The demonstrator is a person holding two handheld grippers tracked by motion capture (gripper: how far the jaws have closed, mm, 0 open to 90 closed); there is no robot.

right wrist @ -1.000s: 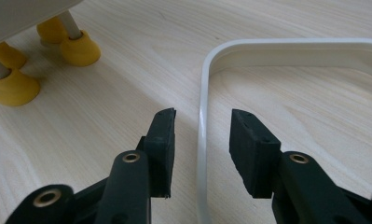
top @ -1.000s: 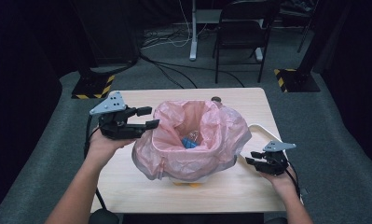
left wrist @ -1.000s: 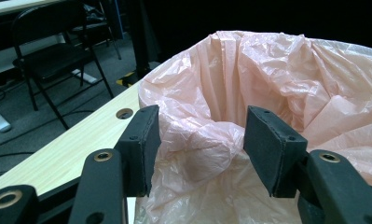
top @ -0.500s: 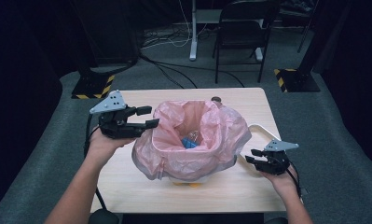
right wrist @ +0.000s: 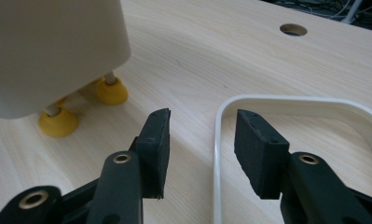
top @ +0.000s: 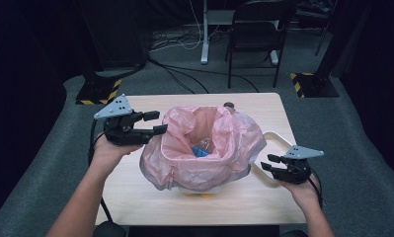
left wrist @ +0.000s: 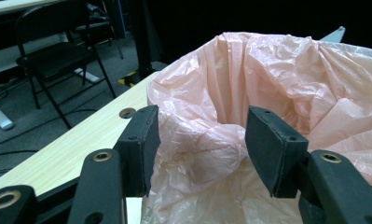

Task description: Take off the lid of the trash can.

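Observation:
A pink plastic bag (top: 204,143) lines a white bin at the table's middle, and something blue (top: 200,150) lies inside it. My left gripper (top: 157,122) is level at the bag's left rim and open. In the left gripper view (left wrist: 200,121) a bunched fold of the bag (left wrist: 211,140) lies between the spread pads. My right gripper (top: 267,162) hovers by the bag's right side over the near corner of a white tray (top: 276,138). Its jaws have just been opening and hold nothing. The tray's rim (right wrist: 216,140) runs below the gap of the right gripper (right wrist: 202,116).
The white bin (right wrist: 48,46) stands on yellow feet (right wrist: 58,123) on the pale wooden table (top: 135,197). A cable hole (right wrist: 293,30) is in the tabletop farther off. A black chair (top: 256,29) and floor cables lie beyond the table's far edge.
My right gripper has risen a little above the tray's corner and its jaws stand wider apart. The left gripper and the bag have kept still.

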